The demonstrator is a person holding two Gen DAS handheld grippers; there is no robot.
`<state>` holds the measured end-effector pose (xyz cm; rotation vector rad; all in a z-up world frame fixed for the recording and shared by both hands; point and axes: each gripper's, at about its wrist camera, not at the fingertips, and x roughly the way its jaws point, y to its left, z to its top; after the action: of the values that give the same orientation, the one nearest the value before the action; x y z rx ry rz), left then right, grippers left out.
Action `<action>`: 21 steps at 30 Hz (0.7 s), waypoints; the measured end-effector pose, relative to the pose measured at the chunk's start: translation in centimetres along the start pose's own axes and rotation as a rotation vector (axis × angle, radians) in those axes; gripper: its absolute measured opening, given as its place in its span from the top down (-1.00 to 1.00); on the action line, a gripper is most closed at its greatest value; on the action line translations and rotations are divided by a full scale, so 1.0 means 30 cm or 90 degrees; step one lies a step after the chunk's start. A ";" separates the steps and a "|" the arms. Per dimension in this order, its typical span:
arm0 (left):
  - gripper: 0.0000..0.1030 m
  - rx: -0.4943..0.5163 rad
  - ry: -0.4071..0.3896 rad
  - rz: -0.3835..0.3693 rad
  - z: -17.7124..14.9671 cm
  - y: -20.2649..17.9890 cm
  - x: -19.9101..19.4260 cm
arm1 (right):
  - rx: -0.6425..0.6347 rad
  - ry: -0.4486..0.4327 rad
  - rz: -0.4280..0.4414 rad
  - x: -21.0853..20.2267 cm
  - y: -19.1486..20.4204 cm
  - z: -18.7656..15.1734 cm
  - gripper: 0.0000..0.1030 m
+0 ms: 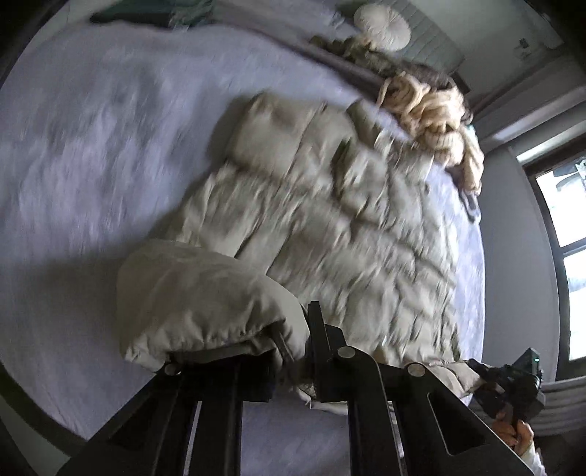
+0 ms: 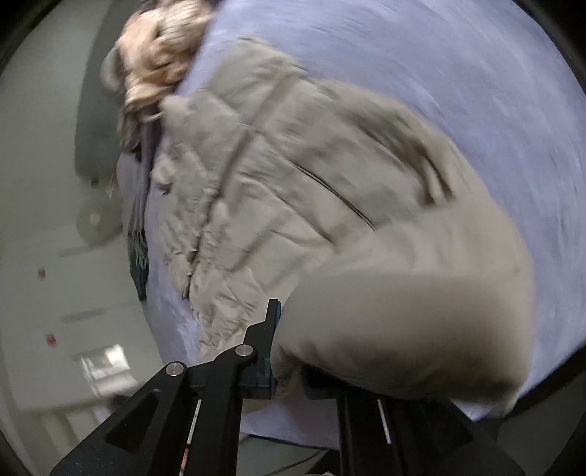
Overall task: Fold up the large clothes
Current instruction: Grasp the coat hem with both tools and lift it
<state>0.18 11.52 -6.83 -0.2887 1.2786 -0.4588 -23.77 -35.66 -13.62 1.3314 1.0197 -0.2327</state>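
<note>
A beige quilted puffer coat (image 1: 329, 205) lies spread on a lavender bed sheet (image 1: 91, 146). My left gripper (image 1: 293, 340) is shut on a puffy end of the coat, which bulges to the left of its fingers. In the right wrist view the same coat (image 2: 278, 164) stretches away, and my right gripper (image 2: 282, 351) is shut on another padded end (image 2: 403, 329) that hides its right finger. The right gripper also shows in the left wrist view at the lower right (image 1: 509, 384), held by a hand (image 1: 512, 434). Both views are blurred.
A cream chunky knit throw (image 1: 432, 110) is heaped at the far edge of the bed, with a round cream cushion (image 1: 382, 27) behind it. A window (image 1: 564, 256) is at the right. Beyond the bed's left edge in the right wrist view lies pale floor (image 2: 55, 274).
</note>
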 end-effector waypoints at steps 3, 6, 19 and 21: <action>0.70 0.014 -0.047 0.007 0.101 -0.073 -0.021 | -0.079 -0.012 -0.007 -0.027 0.120 0.089 0.81; 0.70 0.020 -0.094 0.007 0.200 -0.139 -0.029 | -0.144 -0.021 -0.010 -0.038 0.227 0.180 0.81; 0.70 0.051 -0.138 0.076 0.620 -0.209 0.263 | -0.257 -0.090 -0.035 0.155 0.556 0.604 0.81; 0.70 0.051 -0.128 0.094 0.687 -0.189 0.363 | -0.265 -0.093 -0.052 0.231 0.576 0.664 0.81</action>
<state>21.39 0.40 -7.94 -0.1673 1.0738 -0.3446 1.22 -45.39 -8.71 0.8845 0.9386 -0.1643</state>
